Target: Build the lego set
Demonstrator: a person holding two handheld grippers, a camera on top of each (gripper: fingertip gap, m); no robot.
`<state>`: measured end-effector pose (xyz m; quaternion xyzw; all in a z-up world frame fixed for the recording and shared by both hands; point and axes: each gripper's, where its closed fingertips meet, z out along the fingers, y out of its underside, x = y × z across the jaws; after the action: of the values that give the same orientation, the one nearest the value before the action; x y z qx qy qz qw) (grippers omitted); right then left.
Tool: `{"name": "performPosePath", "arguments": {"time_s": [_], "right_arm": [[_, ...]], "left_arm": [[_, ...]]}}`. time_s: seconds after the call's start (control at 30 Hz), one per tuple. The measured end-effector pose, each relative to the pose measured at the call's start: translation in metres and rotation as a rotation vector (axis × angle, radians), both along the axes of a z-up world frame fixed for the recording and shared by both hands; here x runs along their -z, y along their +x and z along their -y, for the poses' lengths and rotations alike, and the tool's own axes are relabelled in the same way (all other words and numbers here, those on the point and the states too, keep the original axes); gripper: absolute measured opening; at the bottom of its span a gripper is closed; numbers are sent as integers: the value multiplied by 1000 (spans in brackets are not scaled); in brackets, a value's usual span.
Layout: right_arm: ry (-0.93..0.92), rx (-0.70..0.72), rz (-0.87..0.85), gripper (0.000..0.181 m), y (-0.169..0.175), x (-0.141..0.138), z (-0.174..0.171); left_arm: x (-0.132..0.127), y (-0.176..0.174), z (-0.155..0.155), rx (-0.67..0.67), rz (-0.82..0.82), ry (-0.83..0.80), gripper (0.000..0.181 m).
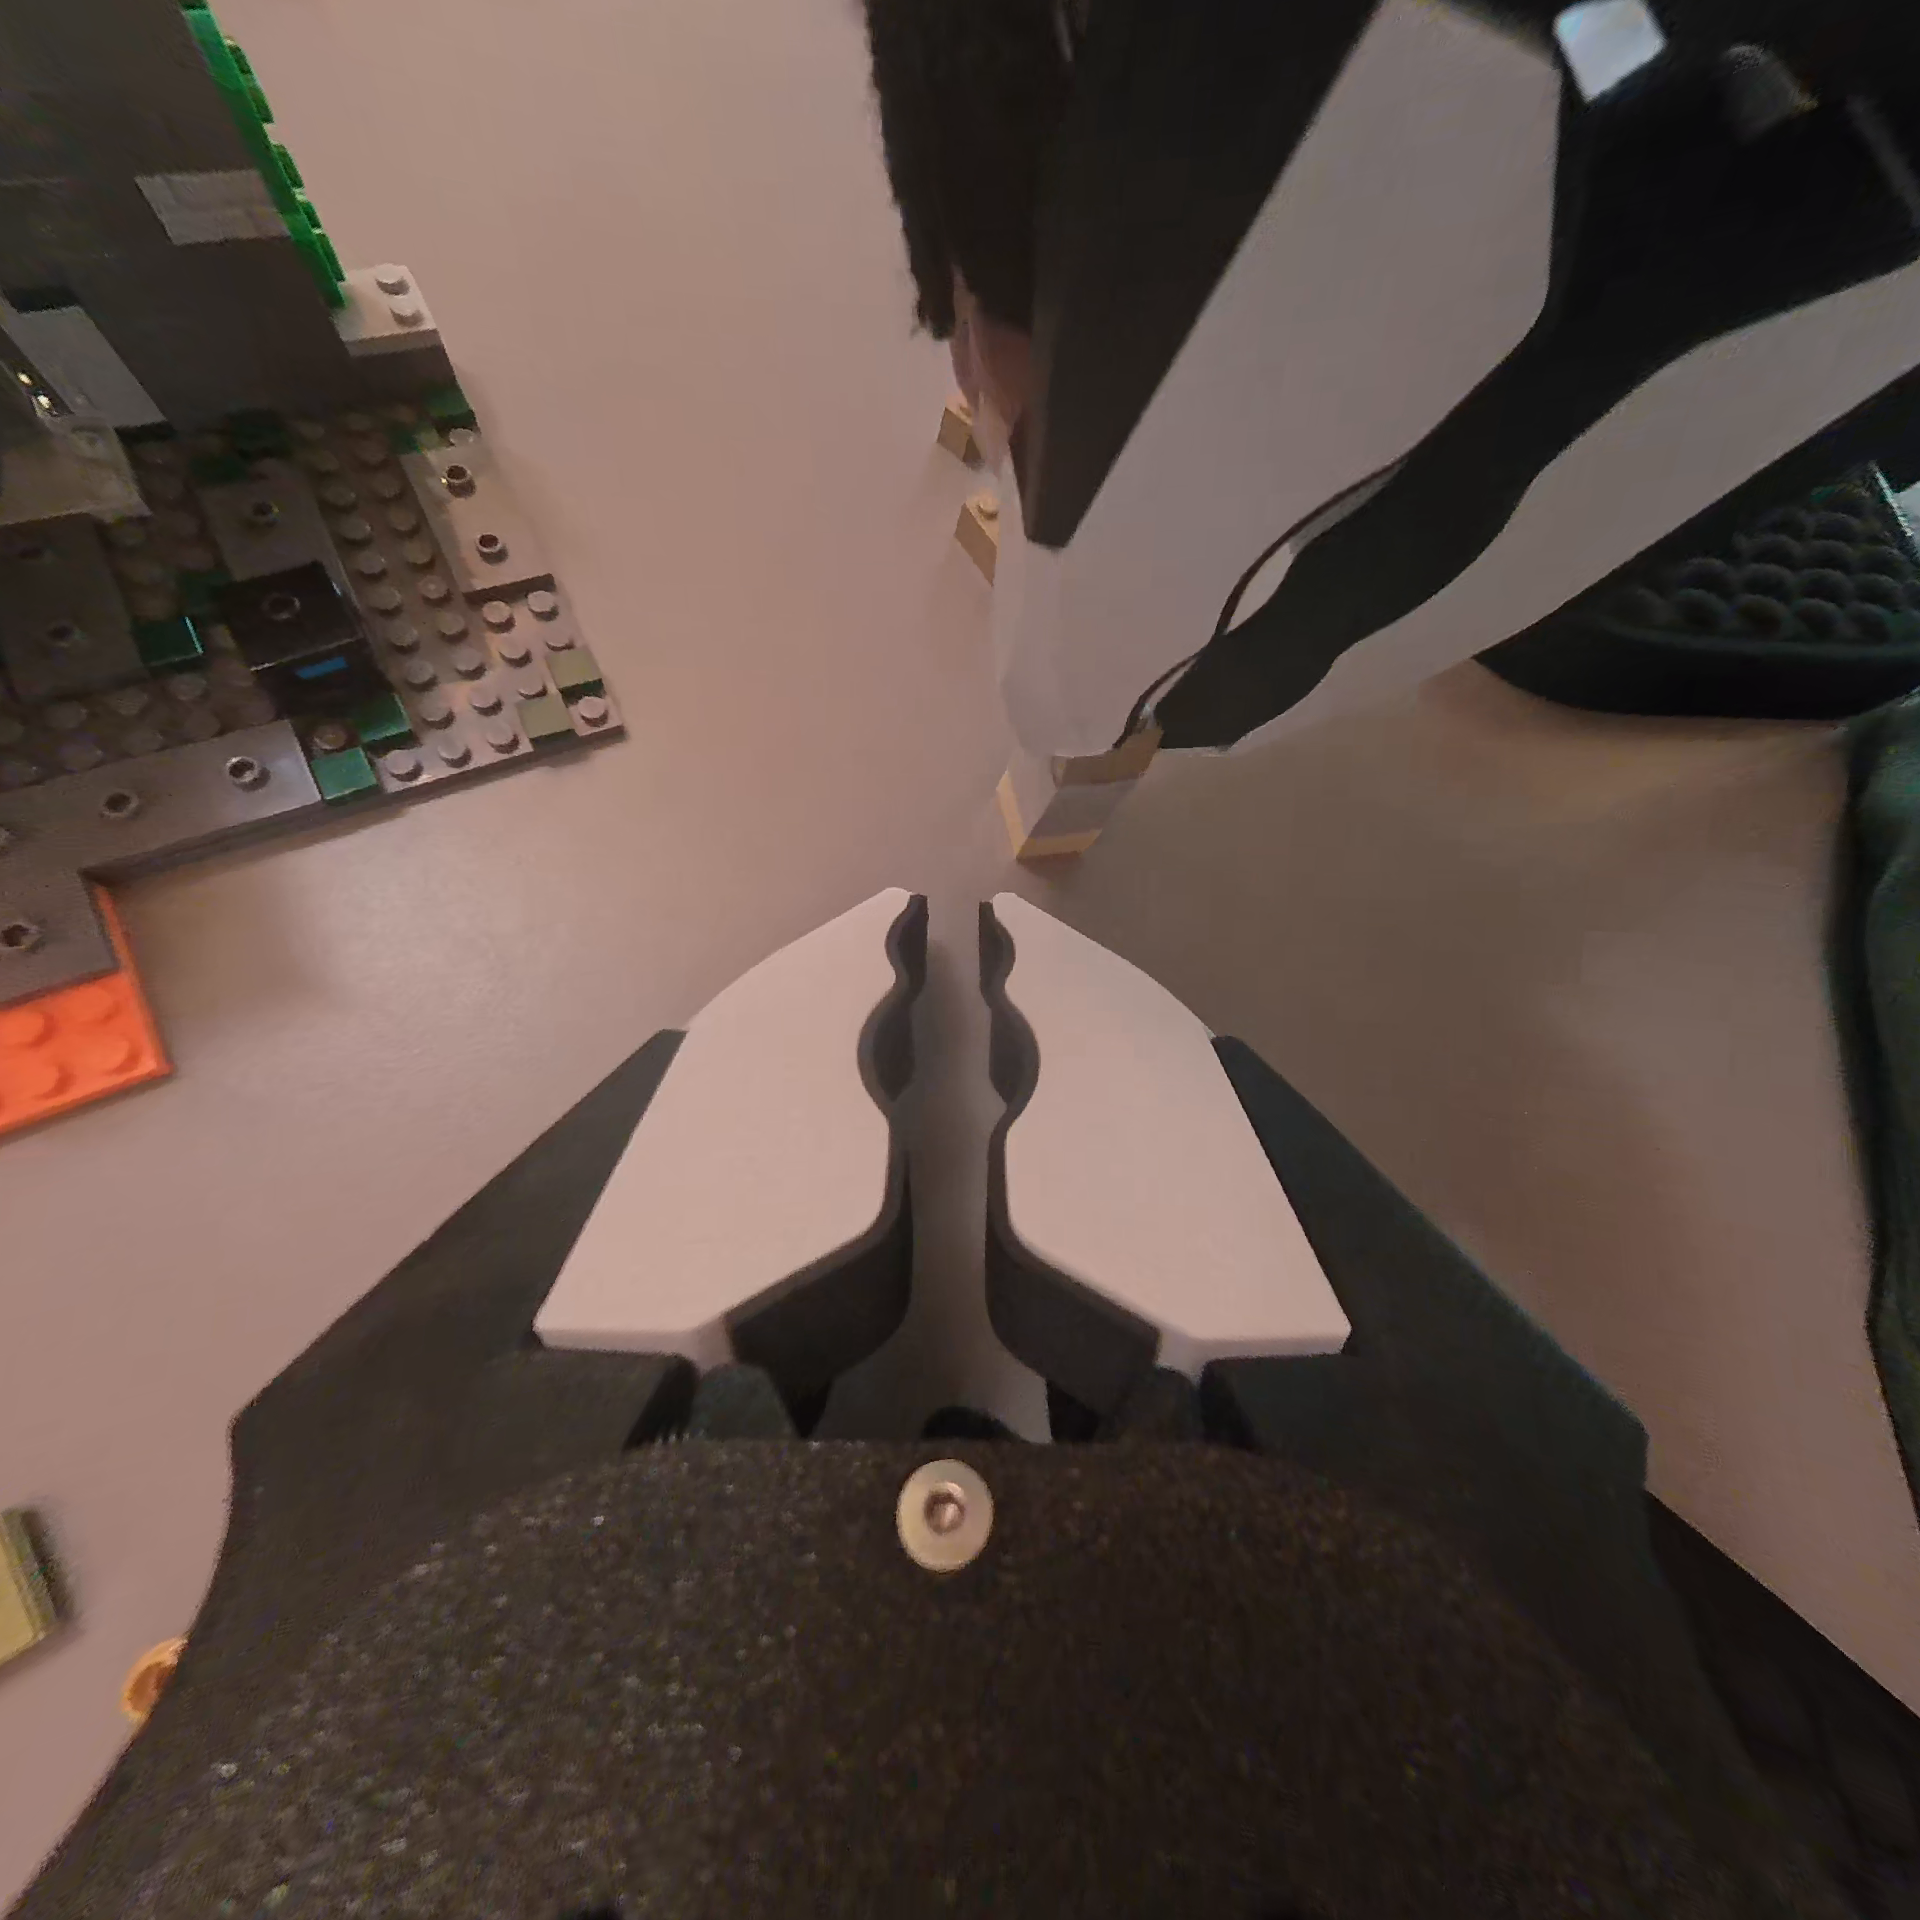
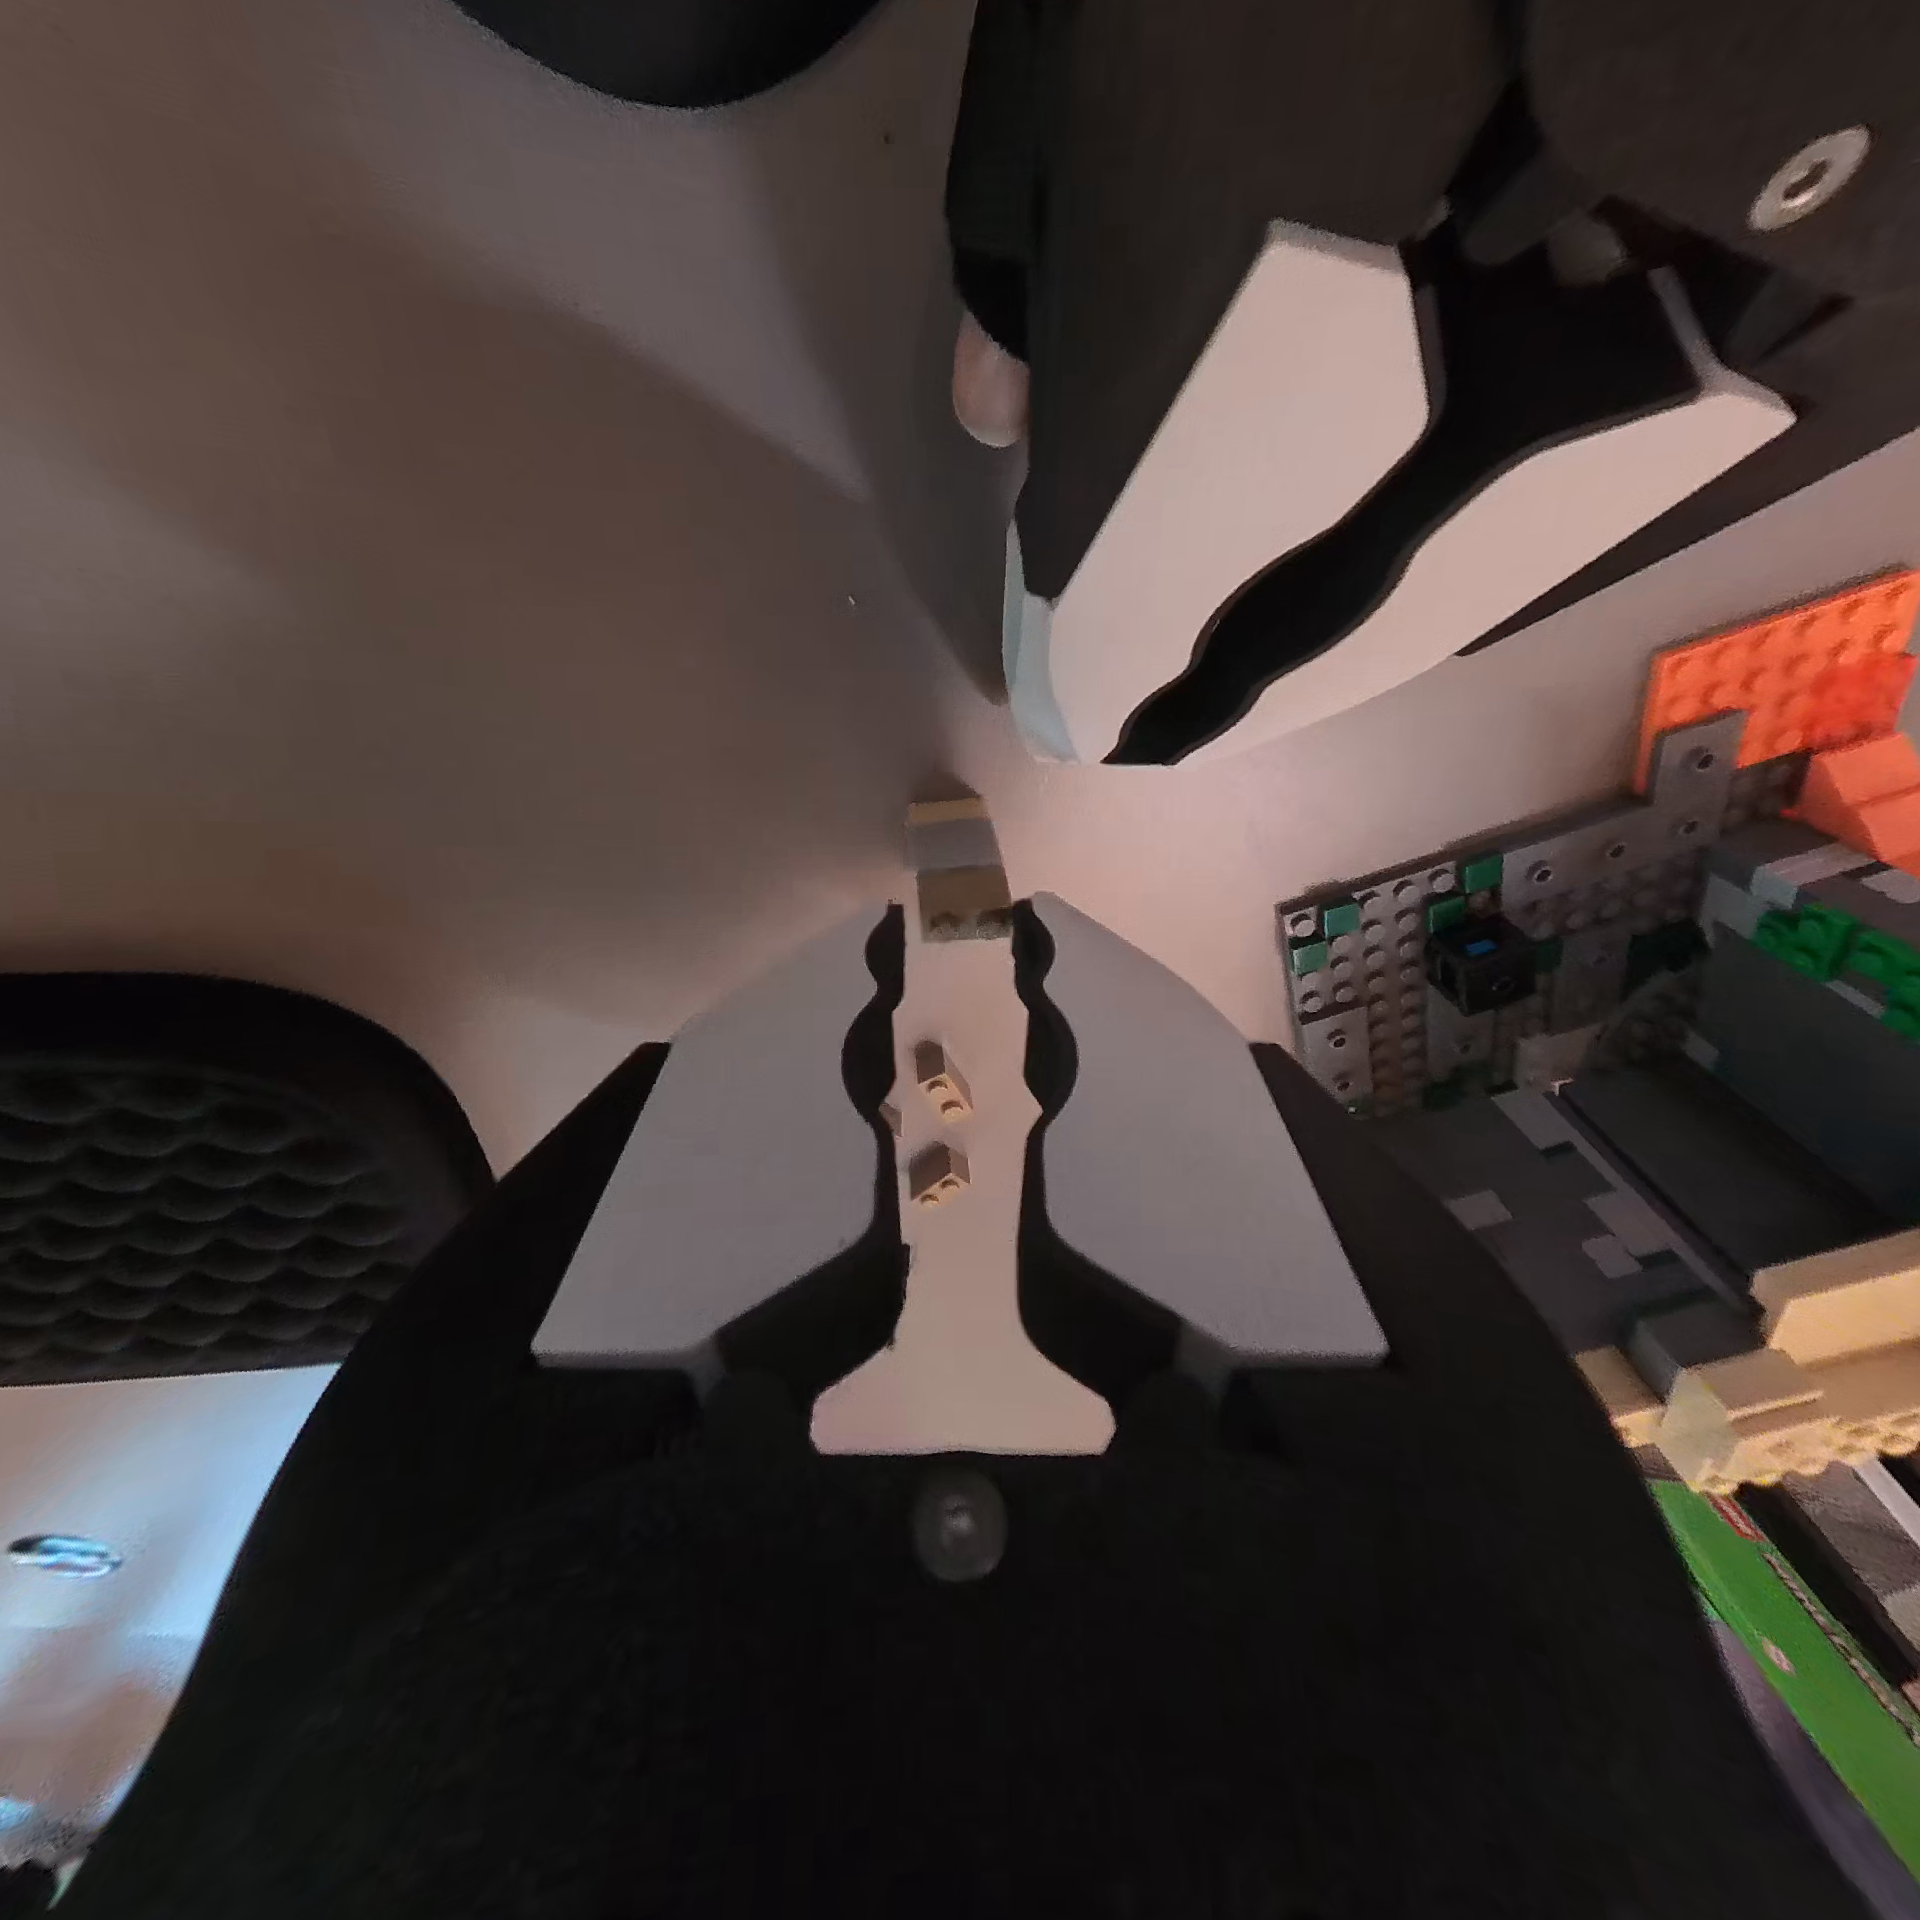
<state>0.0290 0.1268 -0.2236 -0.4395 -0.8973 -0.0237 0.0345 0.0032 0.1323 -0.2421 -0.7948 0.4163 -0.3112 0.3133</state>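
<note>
The pale tabletop (image 1: 675, 312) carries everything. Largest on it is the part-built lego set (image 1: 312, 582), a grey studded base with green tiles and an orange plate (image 1: 73, 1049) at its corner; I take it as my landmark. Well apart from the set, my right claw (image 2: 958, 914) is clamped on a small tan-and-grey brick stack (image 2: 951, 868) at its tips. My left claw (image 1: 953, 909) hovers just beside that stack, its jaws nearly together and holding nothing. A few loose tan bricks (image 2: 940, 1169) lie nearby. I judge I am assembling a sub-piece; next, it needs carrying to the set and pressing squarely onto studs.
</note>
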Motion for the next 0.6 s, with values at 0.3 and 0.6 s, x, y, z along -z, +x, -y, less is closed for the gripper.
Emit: {"name": "performPosePath", "arguments": {"time_s": [0.3, 0.6], "right_arm": [[-119, 41, -149, 37, -2, -3, 4], [-205, 80, -276, 17, -6, 0, 1]], "left_arm": [[0, 0, 0, 2, -1, 1, 9], [0, 0, 1, 6, 0, -2, 8]]}}
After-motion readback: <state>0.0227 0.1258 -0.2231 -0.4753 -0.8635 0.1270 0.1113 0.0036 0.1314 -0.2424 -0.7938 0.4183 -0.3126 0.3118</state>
